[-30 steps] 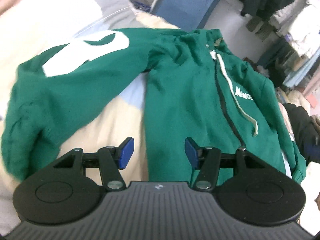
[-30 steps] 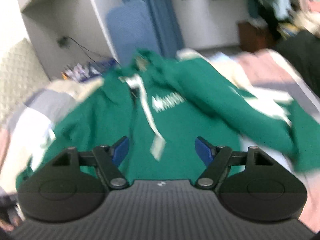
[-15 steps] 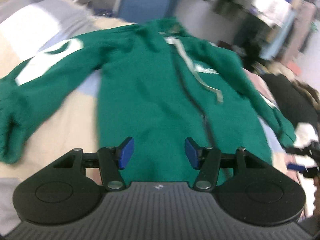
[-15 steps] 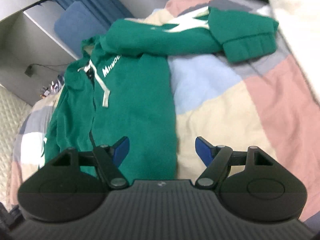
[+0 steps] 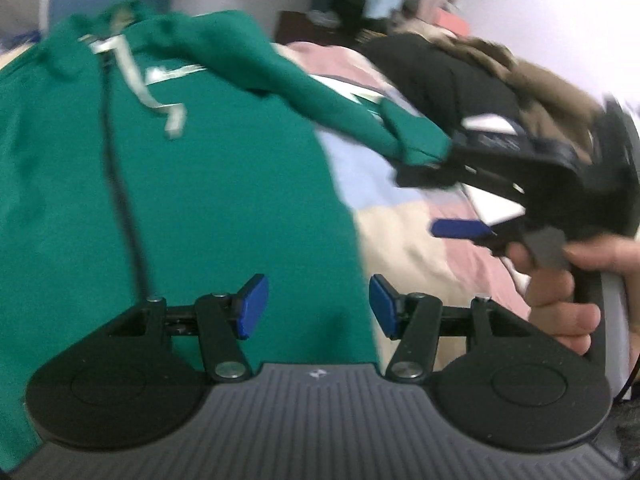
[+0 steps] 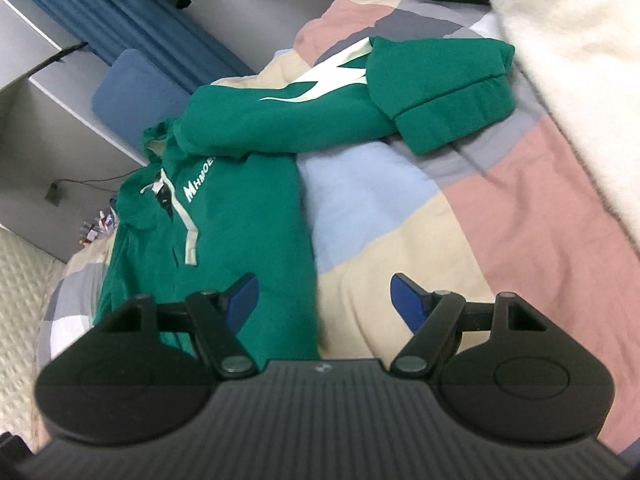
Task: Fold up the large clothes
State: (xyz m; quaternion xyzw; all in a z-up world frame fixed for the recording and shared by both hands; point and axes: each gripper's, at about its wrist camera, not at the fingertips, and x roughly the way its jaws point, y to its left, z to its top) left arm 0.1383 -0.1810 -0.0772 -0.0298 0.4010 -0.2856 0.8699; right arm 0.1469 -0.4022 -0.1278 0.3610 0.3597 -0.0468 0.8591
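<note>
Green hoodie (image 6: 248,216) lies front-up on the patchwork quilt (image 6: 520,200) — one sleeve (image 6: 360,104) stretched sideways. Left claw (image 5: 314,306) and right claw (image 6: 324,300) both wide, holding nothing.
</note>
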